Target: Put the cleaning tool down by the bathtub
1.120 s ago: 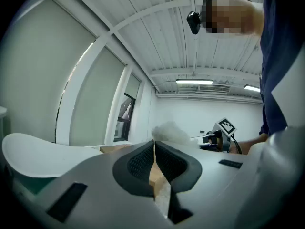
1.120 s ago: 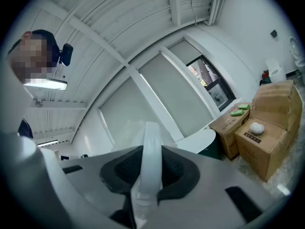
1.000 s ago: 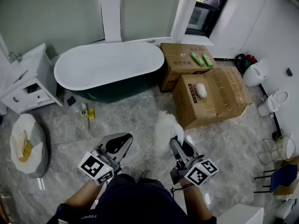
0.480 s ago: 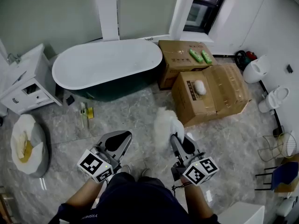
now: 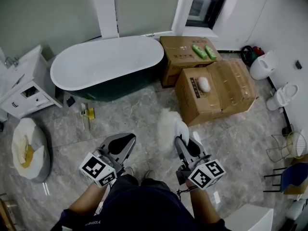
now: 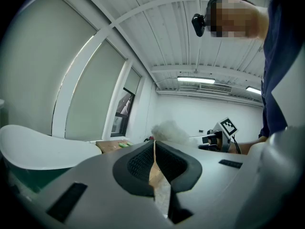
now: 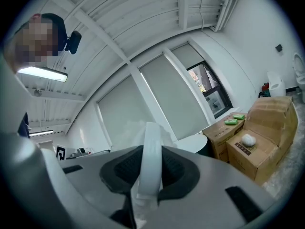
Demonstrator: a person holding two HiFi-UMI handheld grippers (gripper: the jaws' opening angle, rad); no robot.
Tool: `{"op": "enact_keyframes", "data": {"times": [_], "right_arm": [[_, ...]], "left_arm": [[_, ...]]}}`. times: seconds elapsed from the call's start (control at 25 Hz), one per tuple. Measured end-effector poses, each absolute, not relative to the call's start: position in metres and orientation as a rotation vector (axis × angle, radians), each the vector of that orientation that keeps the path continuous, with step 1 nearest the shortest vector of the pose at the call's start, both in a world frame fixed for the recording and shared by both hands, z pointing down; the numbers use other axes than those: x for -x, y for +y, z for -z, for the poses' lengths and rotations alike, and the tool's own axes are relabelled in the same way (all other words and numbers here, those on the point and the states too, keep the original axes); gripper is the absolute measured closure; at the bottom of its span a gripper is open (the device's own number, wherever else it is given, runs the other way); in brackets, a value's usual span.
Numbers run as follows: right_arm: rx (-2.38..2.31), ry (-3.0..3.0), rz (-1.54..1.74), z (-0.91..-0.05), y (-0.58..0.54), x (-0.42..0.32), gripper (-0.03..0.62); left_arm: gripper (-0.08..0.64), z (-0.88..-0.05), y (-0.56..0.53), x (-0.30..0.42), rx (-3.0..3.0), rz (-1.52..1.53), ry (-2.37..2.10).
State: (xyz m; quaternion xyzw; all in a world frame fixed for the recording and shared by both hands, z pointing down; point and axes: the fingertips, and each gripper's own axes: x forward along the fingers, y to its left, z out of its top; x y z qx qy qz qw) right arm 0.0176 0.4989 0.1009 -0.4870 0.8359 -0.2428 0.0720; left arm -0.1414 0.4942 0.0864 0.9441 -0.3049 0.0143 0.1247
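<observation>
Two cardboard boxes [image 5: 226, 97] back-right on the marble floor [image 5: 130, 117], touching. Rear box [image 5: 179, 59] carries two green packs [image 5: 204, 51]; front one carries a white lump [image 5: 204, 84]. White cabinet [image 5: 24, 88] far left, white sack [image 5: 29, 148] in front of it. Toilet [image 5: 284, 96] at the right wall.

The right gripper [image 5: 183, 143] held a fluffy white cleaning tool [image 5: 169, 128], its head just ahead of the jaws. Well beyond it stood the white oval bathtub with dark green sides [image 5: 106, 64]; the left gripper [image 5: 121, 143] hung alongside, to its left.
</observation>
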Motion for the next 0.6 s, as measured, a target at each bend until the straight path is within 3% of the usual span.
{"op": "enact_keyframes", "data": {"times": [0.6], "right_arm": [[1.458, 2.486, 0.775, -0.115, 0.499, -0.08, 0.5]], "left_arm": [[0.523, -0.091, 0.495, 0.095, -2.744, -0.054, -0.943]]}}
